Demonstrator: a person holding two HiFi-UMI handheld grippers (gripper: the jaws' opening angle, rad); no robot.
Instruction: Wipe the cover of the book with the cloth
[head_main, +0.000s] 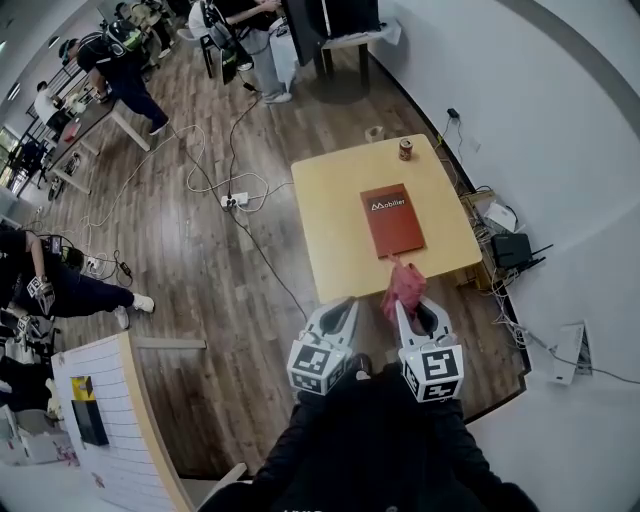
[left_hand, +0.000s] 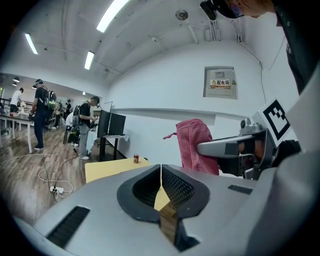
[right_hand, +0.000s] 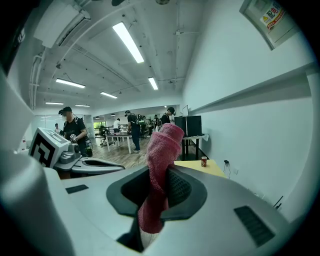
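The red book lies flat on the yellow counter, cover up, on the side toward the wall. The pink cloth is clamped between the closed jaws of the right hand-held gripper, bunched and sticking up, over the counter's near edge. The left hand-held gripper is beside it, jaws together with nothing between them. A small can stands at the counter's far edge.

I count one rust-red rectangular hardcover book, one pink terry cloth, one small red tin can and one square pale-yellow wooden surface. I see two white plastic grippers: the left gripper and the right gripper.
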